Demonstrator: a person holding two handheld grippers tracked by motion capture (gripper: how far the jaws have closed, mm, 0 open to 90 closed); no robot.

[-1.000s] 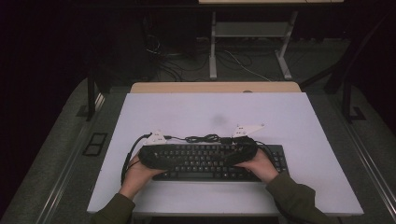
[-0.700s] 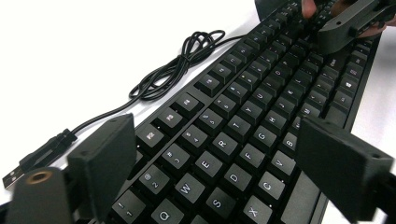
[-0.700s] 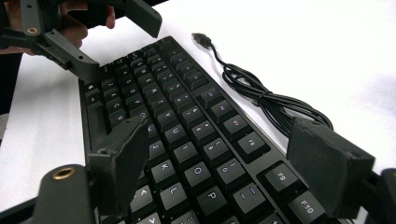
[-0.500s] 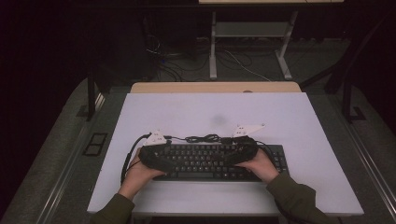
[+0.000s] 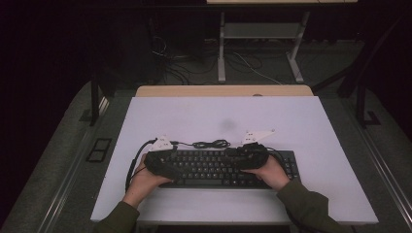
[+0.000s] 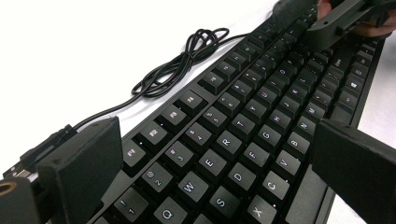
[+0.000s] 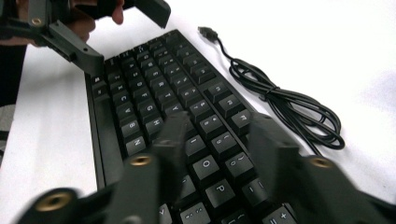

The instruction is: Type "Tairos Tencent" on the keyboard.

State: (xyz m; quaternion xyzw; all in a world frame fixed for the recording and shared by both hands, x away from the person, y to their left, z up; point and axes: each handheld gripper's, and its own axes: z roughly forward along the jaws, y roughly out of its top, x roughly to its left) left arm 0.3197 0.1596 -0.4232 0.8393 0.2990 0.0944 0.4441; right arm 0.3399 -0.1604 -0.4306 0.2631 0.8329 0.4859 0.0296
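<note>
While both hands rest at the ends of the flat black plastic keyboard [image 5: 221, 168], which lies flat on the white bench [image 5: 291, 121] near its front edge, nothing is lifted yet. Left claw [image 6: 224, 172]: jaws have just been opening and now stand spread wide, one on each side of the keyboard's left end, straddling its depth without pressing; keys Q to B lie between them. Right claw [image 7: 222, 140]: jaws have just been closing, blurred in its own view, hovering over the keys around O and P; they stand partly spread and no pad is seen pressing on anything, though contact with the keycaps cannot be ruled out. Thin black cable [image 5: 210, 144] lies loosely coiled on the bench just behind the keyboard, its plug end free. Judgement: early stage, claws being positioned over the keyboard; any firm grip, lift or shift of it, and any handling of the cable, remain to be done.
</note>
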